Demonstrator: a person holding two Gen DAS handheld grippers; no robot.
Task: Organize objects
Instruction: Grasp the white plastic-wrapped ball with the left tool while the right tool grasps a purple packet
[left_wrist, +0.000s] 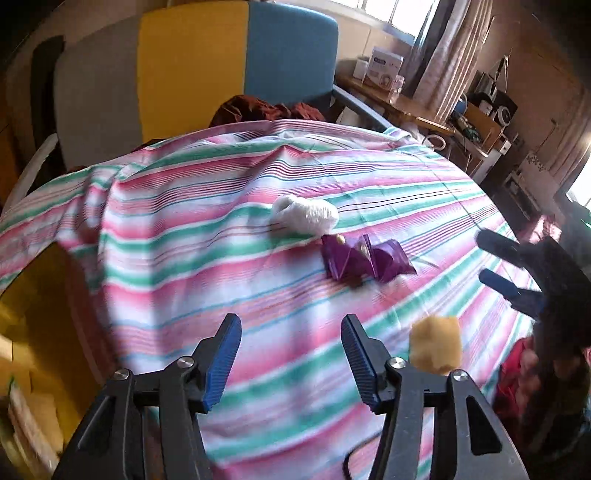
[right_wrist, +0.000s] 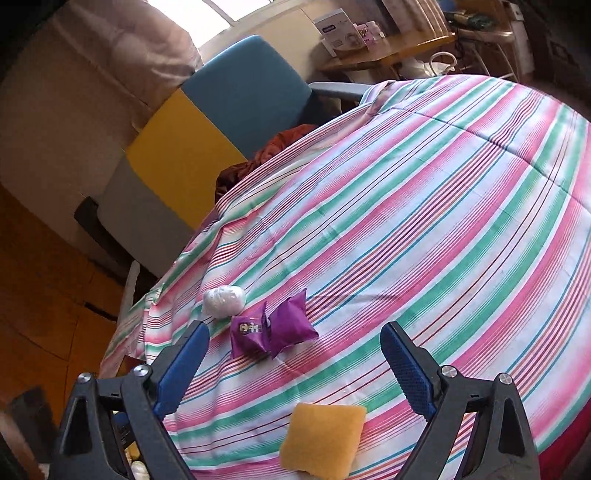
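Right wrist view is showing the right gripper (right_wrist: 293, 363) spread wide and empty above the yellow sponge (right_wrist: 323, 439) on the striped sheet (right_wrist: 443, 206), while the left gripper (left_wrist: 291, 358), narrower, is gripping nothing, risking bunching cloth if descending carelessly.

Left wrist view: taken from above the near part of the striped cloth (left_wrist: 192, 221), angled down and forward toward a yellow-and-blue chair (left_wrist: 236, 55). Right wrist view: taken from low and close, tilted, the same chair (right_wrist: 207, 122) seen upper left. Shared by both: purple packets (left_wrist: 365, 260) (right_wrist: 271, 328), white bundle (left_wrist: 304, 214) (right_wrist: 223, 301), yellow sponge (left_wrist: 436, 343) (right_wrist: 321, 439).
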